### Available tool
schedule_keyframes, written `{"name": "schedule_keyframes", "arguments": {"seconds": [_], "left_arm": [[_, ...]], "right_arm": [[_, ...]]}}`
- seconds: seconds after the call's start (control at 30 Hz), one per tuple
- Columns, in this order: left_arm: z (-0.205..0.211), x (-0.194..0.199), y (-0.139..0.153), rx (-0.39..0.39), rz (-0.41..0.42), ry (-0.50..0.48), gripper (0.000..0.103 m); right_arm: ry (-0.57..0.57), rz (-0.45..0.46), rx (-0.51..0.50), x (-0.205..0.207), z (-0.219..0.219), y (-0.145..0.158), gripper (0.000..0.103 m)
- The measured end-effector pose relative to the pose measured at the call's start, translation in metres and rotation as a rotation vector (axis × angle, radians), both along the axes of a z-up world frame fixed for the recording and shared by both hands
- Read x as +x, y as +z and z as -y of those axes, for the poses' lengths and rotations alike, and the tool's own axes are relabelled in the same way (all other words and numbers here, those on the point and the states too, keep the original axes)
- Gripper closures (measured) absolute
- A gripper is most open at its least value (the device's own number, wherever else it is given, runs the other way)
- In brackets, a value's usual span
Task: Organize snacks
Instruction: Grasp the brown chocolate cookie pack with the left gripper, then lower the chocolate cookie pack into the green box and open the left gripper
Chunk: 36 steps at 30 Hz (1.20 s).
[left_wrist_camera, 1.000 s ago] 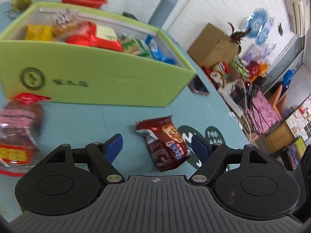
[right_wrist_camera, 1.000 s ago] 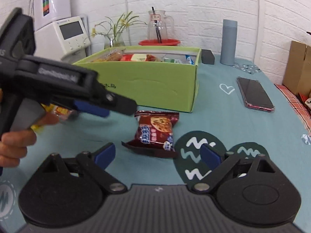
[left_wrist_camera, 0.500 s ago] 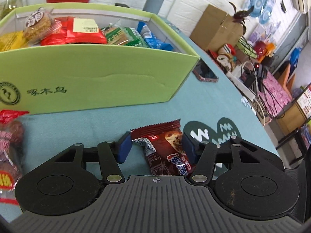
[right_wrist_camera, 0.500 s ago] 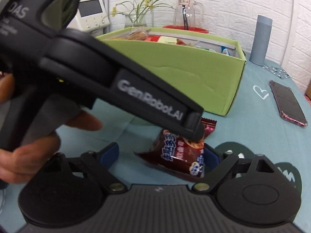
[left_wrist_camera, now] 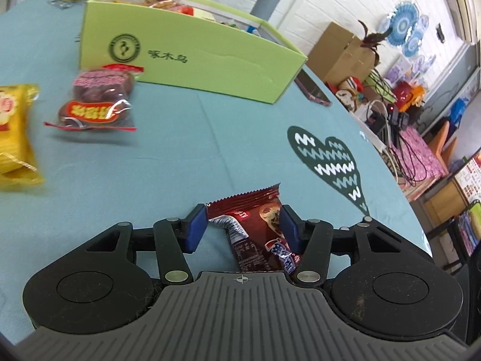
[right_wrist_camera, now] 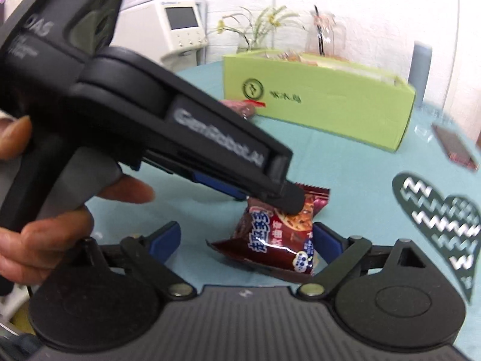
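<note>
Now my left gripper (left_wrist_camera: 243, 228) has the brown cookie packet (left_wrist_camera: 258, 231).
Its jaws are opening around the packet, long axis pointing away toward the far green box (left_wrist_camera: 192, 57); my right gripper (right_wrist_camera: 246, 242) gapes empty beside it.

A lived-in home room: white brick wall (left_wrist_camera: 315, 3), decorative blue plates (left_wrist_camera: 404, 28), heart-print tablecloth (left_wrist_camera: 186, 156)

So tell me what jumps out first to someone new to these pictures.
The dark red cookie packet stands out first, sitting between the blue-padded fingers of the left gripper as its jaws open slightly, above the teal tablecloth. The right gripper waits open just below that packet. Behind them the lime green box holds sorted snacks, while a red sausage pack and a yellow packet lie loose in front of it.
</note>
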<state>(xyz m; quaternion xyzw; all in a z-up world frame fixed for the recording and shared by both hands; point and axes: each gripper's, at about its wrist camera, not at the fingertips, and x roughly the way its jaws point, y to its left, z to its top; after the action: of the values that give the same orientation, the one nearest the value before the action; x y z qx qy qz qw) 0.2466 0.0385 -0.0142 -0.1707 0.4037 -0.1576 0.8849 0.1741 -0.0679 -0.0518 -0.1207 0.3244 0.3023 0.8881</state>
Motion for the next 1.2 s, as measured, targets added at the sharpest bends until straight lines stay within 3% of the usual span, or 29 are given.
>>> {"name": "schedule_keyframes", "arguments": {"seconds": [0.03, 0.1, 0.27, 0.33, 0.43, 0.47, 0.5, 0.53, 0.67, 0.77, 0.9, 1.03, 1.2], "left_arm": [[-0.002, -0.003, 0.002, 0.002, -0.001, 0.01, 0.049], [-0.003, -0.012, 0.008, -0.002, 0.019, 0.022, 0.04], [-0.004, -0.023, 0.01, -0.015, 0.021, 0.023, 0.038], [0.001, -0.021, 0.004, -0.021, -0.006, 0.009, 0.045], [0.009, -0.02, 0.001, 0.002, -0.004, -0.011, 0.048], [0.011, -0.02, 0.001, 0.015, 0.001, -0.016, 0.049], [0.013, -0.021, 0.001, 0.031, 0.006, -0.019, 0.06], [0.015, -0.021, -0.001, 0.043, 0.01, -0.032, 0.075], [0.018, -0.022, 0.003, 0.049, 0.029, -0.03, 0.078], [0.016, -0.011, 0.019, 0.014, 0.055, -0.021, 0.079], [0.016, 0.028, 0.056, 0.012, 0.121, -0.023, 0.078], [0.016, 0.092, 0.095, 0.011, 0.187, -0.018, 0.077], [0.015, 0.179, 0.112, 0.066, 0.216, -0.011, 0.077]], "right_arm": [[0.008, -0.003, 0.002, -0.001, 0.0, 0.001, 0.01], [-0.013, 0.001, 0.012, -0.002, 0.006, 0.005, 0.01], [-0.067, 0.002, 0.021, 0.003, 0.021, 0.009, 0.01], [-0.062, -0.007, 0.023, 0.004, 0.021, 0.006, 0.01], [-0.049, -0.013, 0.022, 0.001, 0.021, 0.004, 0.011], [-0.042, -0.024, 0.024, 0.003, 0.022, 0.002, 0.023], [-0.029, -0.023, 0.041, 0.003, 0.024, 0.002, 0.037], [-0.015, -0.025, 0.045, 0.004, 0.024, 0.004, 0.039], [0.012, -0.023, 0.023, 0.008, 0.025, 0.012, 0.04], [0.005, 0.028, 0.028, 0.014, 0.028, 0.024, 0.04], [0.012, 0.122, 0.016, 0.051, 0.028, 0.049, 0.039], [0.015, 0.229, -0.032, 0.116, 0.025, 0.076, 0.039], [0.001, 0.202, -0.024, 0.211, 0.02, 0.083, 0.039]]}}
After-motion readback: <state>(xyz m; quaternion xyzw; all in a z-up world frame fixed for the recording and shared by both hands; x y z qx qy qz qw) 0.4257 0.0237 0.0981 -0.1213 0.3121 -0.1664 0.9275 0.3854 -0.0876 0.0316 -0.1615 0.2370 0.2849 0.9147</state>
